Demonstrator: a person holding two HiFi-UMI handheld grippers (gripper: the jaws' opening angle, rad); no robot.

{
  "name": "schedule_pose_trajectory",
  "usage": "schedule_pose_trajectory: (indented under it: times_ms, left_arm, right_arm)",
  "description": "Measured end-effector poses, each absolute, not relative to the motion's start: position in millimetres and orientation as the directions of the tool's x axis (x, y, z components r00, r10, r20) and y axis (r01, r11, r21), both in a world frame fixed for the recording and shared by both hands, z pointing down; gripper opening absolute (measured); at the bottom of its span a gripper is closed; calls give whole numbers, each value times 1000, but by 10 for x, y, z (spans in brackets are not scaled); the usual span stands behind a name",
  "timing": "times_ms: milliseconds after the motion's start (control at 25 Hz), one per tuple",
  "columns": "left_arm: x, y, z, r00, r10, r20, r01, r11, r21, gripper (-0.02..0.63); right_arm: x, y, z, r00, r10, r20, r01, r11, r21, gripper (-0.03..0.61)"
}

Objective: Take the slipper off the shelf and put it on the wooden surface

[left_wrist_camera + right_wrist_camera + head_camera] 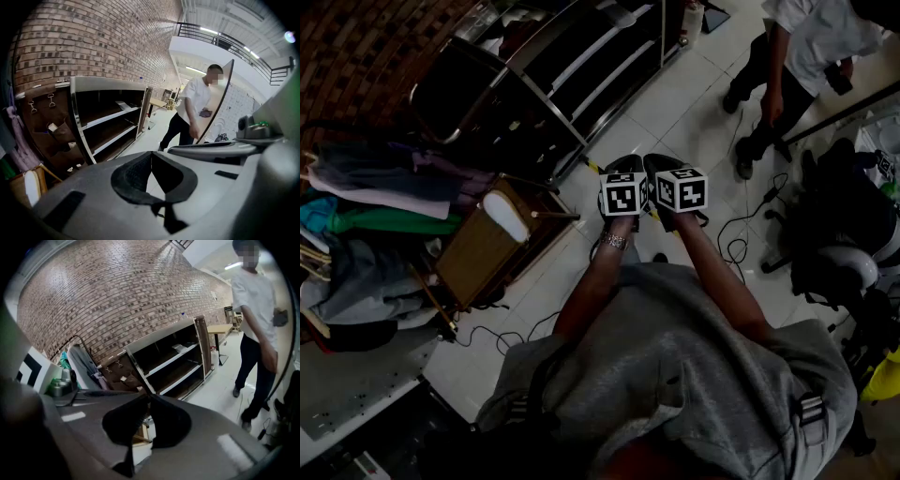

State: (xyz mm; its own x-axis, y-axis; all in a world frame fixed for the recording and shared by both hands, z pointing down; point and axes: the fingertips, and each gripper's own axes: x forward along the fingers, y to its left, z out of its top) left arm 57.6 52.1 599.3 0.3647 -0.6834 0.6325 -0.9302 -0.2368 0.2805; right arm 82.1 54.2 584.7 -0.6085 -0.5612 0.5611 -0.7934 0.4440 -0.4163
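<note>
My left gripper and right gripper are held side by side in the air over the tiled floor, pointing toward a dark metal shelf. In the left gripper view the black pads meet at their tips with nothing between them. The right gripper is shut the same way and is empty. The shelf stands against the brick wall, with a small pale item on one board. A white slipper-shaped thing lies on a low wooden stand left of the grippers.
A person in a white shirt and dark trousers stands on the floor beyond the grippers. Clothes are piled at the left. Cables and dark equipment lie to the right.
</note>
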Motion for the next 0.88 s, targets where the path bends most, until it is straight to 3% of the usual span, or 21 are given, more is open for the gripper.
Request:
schedule_pose_trajectory:
  times_ms: [440,880]
  left_arm:
    - [-225,-1894,5685,438,-700,564,-897,-294,331,5]
    - [61,-3166,5856,473,-650,594,-881,-336,334,5]
  right_arm:
    - [-8,-1691,5676,-553,-618,559,-833,408,-373,8]
    - [258,-3009,5896,-549,-612,569,-834,351,-426,3]
